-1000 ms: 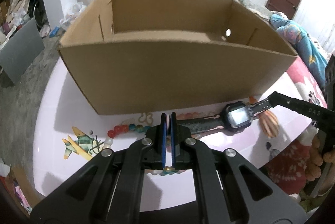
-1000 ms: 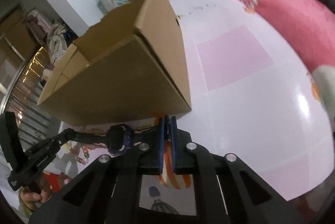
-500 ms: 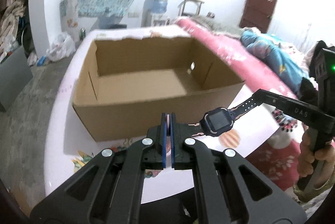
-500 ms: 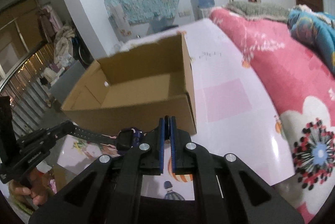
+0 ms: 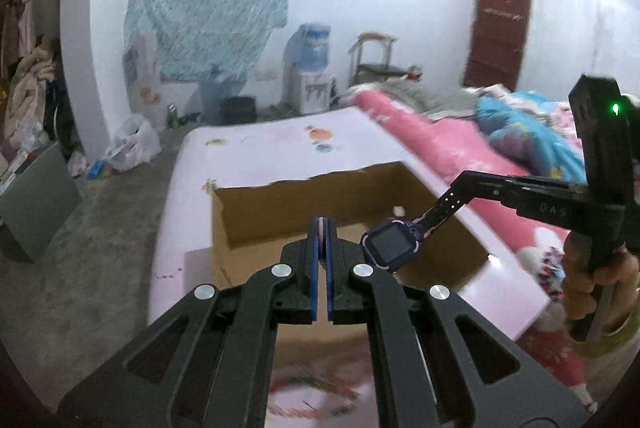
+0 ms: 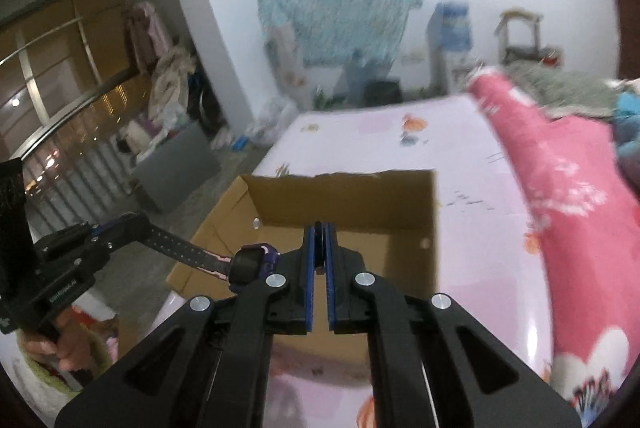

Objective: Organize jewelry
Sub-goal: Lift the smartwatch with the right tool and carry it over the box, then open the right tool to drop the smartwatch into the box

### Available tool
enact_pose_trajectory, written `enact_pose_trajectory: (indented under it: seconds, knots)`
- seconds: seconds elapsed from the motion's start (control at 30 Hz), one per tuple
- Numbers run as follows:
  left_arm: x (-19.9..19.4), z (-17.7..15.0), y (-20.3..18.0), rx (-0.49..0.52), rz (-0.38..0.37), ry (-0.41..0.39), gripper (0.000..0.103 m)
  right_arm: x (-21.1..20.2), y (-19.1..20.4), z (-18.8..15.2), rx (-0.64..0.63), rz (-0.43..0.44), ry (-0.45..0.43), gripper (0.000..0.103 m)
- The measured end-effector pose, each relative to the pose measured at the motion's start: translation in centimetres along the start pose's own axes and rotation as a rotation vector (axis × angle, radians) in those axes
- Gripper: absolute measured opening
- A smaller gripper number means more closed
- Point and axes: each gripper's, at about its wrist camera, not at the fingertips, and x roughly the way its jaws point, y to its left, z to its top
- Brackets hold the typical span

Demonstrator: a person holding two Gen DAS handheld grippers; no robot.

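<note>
We see the left gripper [image 5: 320, 228] at the lower centre of the left wrist view, its blue pads pressed narrow on one end of the strap of a dark smartwatch [image 5: 391, 243]; the watch face sits just right of the fingertips, tilted, with its screen towards the camera; the other strap end runs up to the right into the right gripper [image 5: 460, 188], which comes in from the right edge of that frame, gripped by a hand [image 5: 592, 284] at the lower right.

In the right wrist view the right gripper [image 6: 319, 232] stands at the lower centre with its jaws closed tight on a dark strap end; the smartwatch [image 6: 252, 264] hangs just left of it, seen side-on, and its perforated strap stretches to the left into the left gripper [image 6: 140, 224], held by a hand [image 6: 60, 348] in the lower left corner.

So we hold the watch taut between both grippers, lifted off the pink counter [image 5: 280, 156] and in front of the open cardboard box [image 5: 304, 204]; in both views the watch lies over the box's near part; the box [image 6: 344, 196] rests on the counter [image 6: 472, 220], open at the top, and what we can see of its floor is bare; a pink floral bedcover [image 6: 580, 212] fills the right side of the right wrist view.
</note>
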Motion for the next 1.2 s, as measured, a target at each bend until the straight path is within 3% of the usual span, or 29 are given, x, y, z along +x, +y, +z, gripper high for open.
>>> enact_pose_trajectory:
  seconds: [0.13,0.23,0.4,0.5,0.6,0.9,1.13,1.2]
  knots:
    - [6.2,1.6,2.9,-0.053,0.064,0.146,0.002,7.2,-0.8,2.5,0.034,0.033,0.161,0.005]
    - [10.8,1.5,5.0,-0.088,0.092,0.261,0.002,11.7,-1.3,3.2,0.045,0.007,0.252,0.005]
    - [15.0,0.7,6.4,-0.080,0.135,0.375,0.003,16.1,-2.1,3.3,0.039,-0.049,0.324,0.005]
    - [15.9,0.6,6.7,-0.091,0.150,0.401,0.008,17.1,-2.4,3.3,0.034,-0.076,0.342,0.006]
    - [15.4,0.5,6.5,-0.092,0.153,0.384,0.026,17.4,-2.9,3.5,0.019,-0.102,0.350,0.007]
    - [11.5,1.0,6.5,-0.094,0.159,0.297,0.056,14.0,-3.8,4.3,0.038,-0.112,0.263,0.026]
    - [7.3,1.0,6.4,-0.100,0.171,0.226,0.066,9.6,-2.9,4.3,0.043,-0.075,0.197,0.035]
    - [5.7,0.6,6.3,-0.104,0.173,0.205,0.071,7.7,-2.6,4.0,0.040,-0.057,0.171,0.047]
